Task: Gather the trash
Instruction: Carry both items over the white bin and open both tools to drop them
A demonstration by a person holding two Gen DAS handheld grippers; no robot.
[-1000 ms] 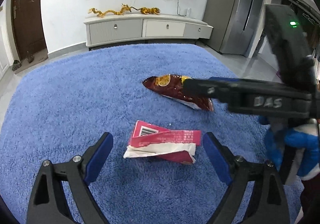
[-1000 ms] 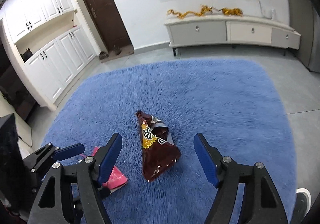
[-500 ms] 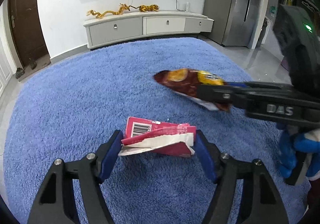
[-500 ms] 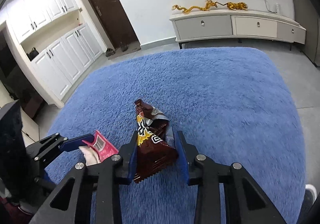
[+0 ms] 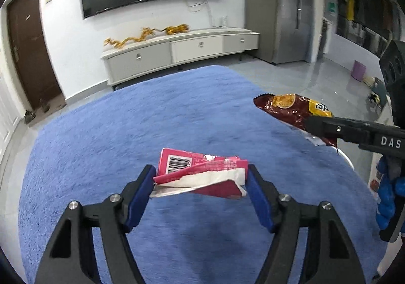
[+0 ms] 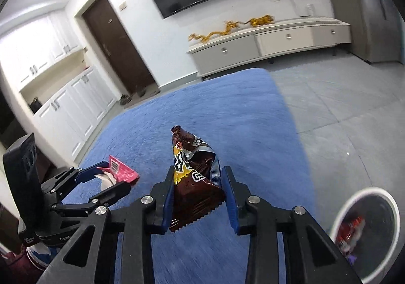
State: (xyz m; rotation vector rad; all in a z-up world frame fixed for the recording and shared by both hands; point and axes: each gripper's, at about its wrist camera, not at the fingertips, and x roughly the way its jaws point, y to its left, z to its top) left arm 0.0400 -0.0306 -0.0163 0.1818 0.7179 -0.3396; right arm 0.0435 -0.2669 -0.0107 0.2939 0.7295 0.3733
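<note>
My left gripper (image 5: 200, 182) is shut on a torn pink carton (image 5: 202, 175) with a barcode and holds it above the blue rug (image 5: 126, 137). My right gripper (image 6: 198, 185) is shut on a dark red snack bag (image 6: 195, 177) and holds it above the rug. The snack bag (image 5: 291, 109) and the right gripper also show at the right of the left wrist view. The pink carton (image 6: 121, 170) and the left gripper show at the left of the right wrist view. A white round bin (image 6: 364, 230) with trash inside stands on the floor at lower right.
A low white TV cabinet (image 5: 182, 53) with gold dragon figures stands at the far wall under a wall TV. A brown door (image 5: 30, 56) is at the left. Grey tile floor (image 6: 341, 111) lies right of the rug. White cupboards (image 6: 58, 111) line the left wall.
Both grippers closed from open: the left onto the pink carton, the right onto the snack bag. Both then lifted their items off the rug. The white bin came into the right wrist view.
</note>
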